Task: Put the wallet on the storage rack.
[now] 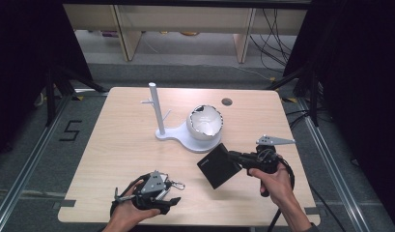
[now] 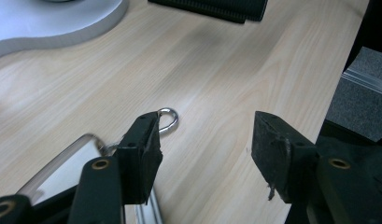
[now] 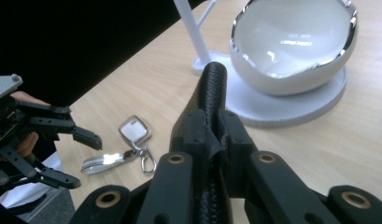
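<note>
A black wallet [image 1: 217, 166] hangs tilted above the table's right half, and my right gripper [image 1: 232, 157] is shut on its right edge. In the right gripper view the jaws [image 3: 212, 133] pinch the wallet's stitched edge [image 3: 212, 88], which stands up between them. A silver keychain [image 3: 128, 149] with a square tag and a clasp lies on the wood near the front left. My left gripper [image 1: 172, 193] hovers right beside it, jaws open. In the left gripper view nothing sits between the jaws [image 2: 205, 140], and the keychain's clasp [image 2: 169, 119] peeks out behind the left one.
A white stand [image 1: 178, 136] with an upright peg pole [image 1: 156, 108] and an egg-shaped bowl [image 1: 204, 123] occupies the table's middle. A cable hole [image 1: 227, 102] sits at the back. The table's front edge is close to both hands.
</note>
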Available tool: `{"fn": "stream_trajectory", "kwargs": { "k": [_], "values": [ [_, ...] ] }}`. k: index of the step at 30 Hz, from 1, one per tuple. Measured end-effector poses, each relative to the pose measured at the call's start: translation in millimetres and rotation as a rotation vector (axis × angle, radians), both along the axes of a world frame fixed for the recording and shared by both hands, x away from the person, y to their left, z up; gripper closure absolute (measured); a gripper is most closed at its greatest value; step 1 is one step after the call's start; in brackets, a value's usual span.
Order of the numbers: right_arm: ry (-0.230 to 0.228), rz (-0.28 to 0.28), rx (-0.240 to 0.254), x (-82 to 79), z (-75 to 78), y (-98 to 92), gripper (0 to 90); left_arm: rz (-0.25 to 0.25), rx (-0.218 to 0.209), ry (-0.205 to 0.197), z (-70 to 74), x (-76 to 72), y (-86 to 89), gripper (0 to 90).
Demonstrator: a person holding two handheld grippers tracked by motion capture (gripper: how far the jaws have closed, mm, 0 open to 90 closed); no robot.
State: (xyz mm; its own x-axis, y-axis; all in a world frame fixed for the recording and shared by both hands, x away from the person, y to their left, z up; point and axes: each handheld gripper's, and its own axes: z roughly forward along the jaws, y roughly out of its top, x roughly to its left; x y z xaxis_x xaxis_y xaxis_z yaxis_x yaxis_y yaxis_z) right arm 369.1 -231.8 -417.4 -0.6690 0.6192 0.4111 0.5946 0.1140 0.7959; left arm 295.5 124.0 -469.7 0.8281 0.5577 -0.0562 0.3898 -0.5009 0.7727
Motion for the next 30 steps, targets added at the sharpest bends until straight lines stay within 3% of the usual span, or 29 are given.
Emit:
{"fn": "stream_trajectory", "kwargs": {
  "k": [4, 6, 7, 9, 11, 12, 14, 17, 18, 23, 27, 28, 29, 30],
  "values": [
    [-0.03, -0.007, -0.026, 6.6, 10.8, -2.6, 83.4, 0.018, 0.004, -0.002, 1.7, -0.3, 11.8, 41.9],
    [-0.018, -0.016, -0.02, 9.6, 16.6, -3.0, 83.4, 0.032, 0.011, -0.001, 2.5, -0.9, 18.8, 41.4],
    [-0.027, -0.017, -0.022, 12.0, 18.9, -3.6, 83.4, 0.041, -0.015, 0.003, 1.4, -1.4, 20.5, 41.4],
    [-0.034, -0.03, -0.03, 15.3, 24.5, -4.6, 83.4, 0.036, 0.015, -0.001, 1.2, -1.2, 26.8, 41.3],
    [-0.03, -0.035, -0.036, 18.0, 29.5, -5.8, 83.4, 0.047, -0.001, 0.013, -0.6, -2.8, 29.8, 41.1],
    [-0.055, -0.043, -0.032, 23.5, 33.4, -6.9, 83.4, 0.044, 0.009, 0.013, -1.8, -2.8, 33.3, 40.9],
    [-0.034, -0.046, -0.023, 23.9, 35.6, -6.5, 83.4, 0.048, 0.006, 0.02, -3.5, -2.9, 35.0, 40.8],
    [-0.06, -0.056, -0.045, 31.4, 42.4, -8.6, 83.4, 0.058, 0.011, 0.029, -5.9, -2.5, 39.2, 39.9],
    [-0.048, -0.064, -0.036, 34.5, 45.0, -8.4, 83.4, 0.065, 0.011, 0.033, -7.1, -2.3, 41.4, 39.6],
    [-0.042, -0.075, -0.036, 41.5, 49.7, -7.8, 83.4, 0.076, 0.012, 0.035, -7.3, -1.8, 46.7, 38.7],
    [-0.063, -0.077, -0.057, 50.7, 52.7, -8.5, 83.4, 0.078, 0.022, 0.035, -8.1, -1.4, 49.4, 38.7],
    [-0.034, -0.087, -0.05, 50.4, 54.2, -7.3, 83.4, 0.074, 0.018, 0.039, -8.5, -1.5, 50.0, 38.7],
    [-0.058, -0.083, -0.065, 54.4, 54.1, -7.7, 83.4, 0.083, 0.014, 0.041, -9.2, -1.6, 49.9, 38.7],
    [-0.053, -0.084, -0.06, 56.5, 55.1, -7.3, 83.4, 0.077, 0.015, 0.041, -9.4, -1.6, 50.8, 38.7]
  ]
}}
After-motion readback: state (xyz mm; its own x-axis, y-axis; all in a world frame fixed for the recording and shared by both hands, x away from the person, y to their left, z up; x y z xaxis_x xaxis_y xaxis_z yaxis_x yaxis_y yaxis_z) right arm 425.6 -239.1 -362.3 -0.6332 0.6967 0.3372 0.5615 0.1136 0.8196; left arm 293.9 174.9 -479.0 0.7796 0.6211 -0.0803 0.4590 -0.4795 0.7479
